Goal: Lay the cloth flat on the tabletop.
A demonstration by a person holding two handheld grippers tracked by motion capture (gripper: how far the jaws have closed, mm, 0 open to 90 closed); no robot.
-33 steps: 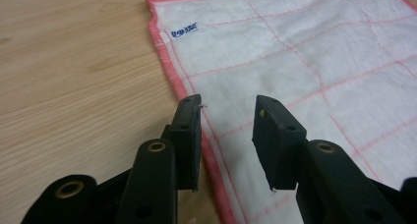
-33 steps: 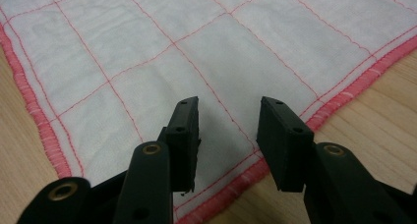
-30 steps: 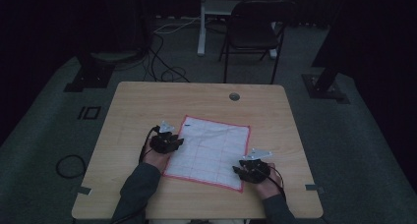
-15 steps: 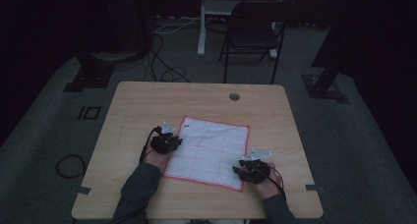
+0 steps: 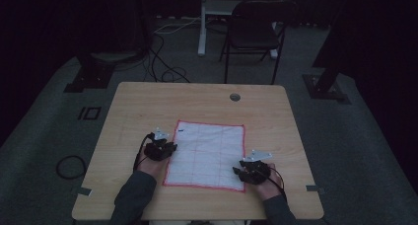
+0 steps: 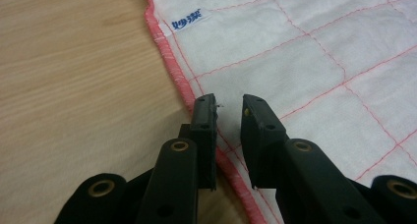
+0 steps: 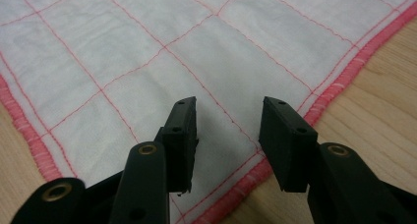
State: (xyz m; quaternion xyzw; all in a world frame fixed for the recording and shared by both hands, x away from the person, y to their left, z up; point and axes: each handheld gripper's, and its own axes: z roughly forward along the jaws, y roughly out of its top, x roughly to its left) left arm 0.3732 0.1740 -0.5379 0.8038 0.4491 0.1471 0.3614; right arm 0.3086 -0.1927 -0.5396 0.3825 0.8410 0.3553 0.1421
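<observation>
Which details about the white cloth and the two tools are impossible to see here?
- Blue label on the white red-gridded cloth: characters too small, left gripper view.
- Cloth under the left tool: hidden by its jaws.
- Right tool: contact with cloth unclear.
- High view: dim.

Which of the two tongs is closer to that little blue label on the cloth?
Left. The left tongs sit at the cloth's left edge, just short of the blue label; the right tongs are at the opposite near corner.

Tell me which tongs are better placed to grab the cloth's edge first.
Probably the left tongs: their narrow gap straddles the cloth's red hem. The right tongs gape wider above the near corner, with only one jaw near the hem.
</observation>
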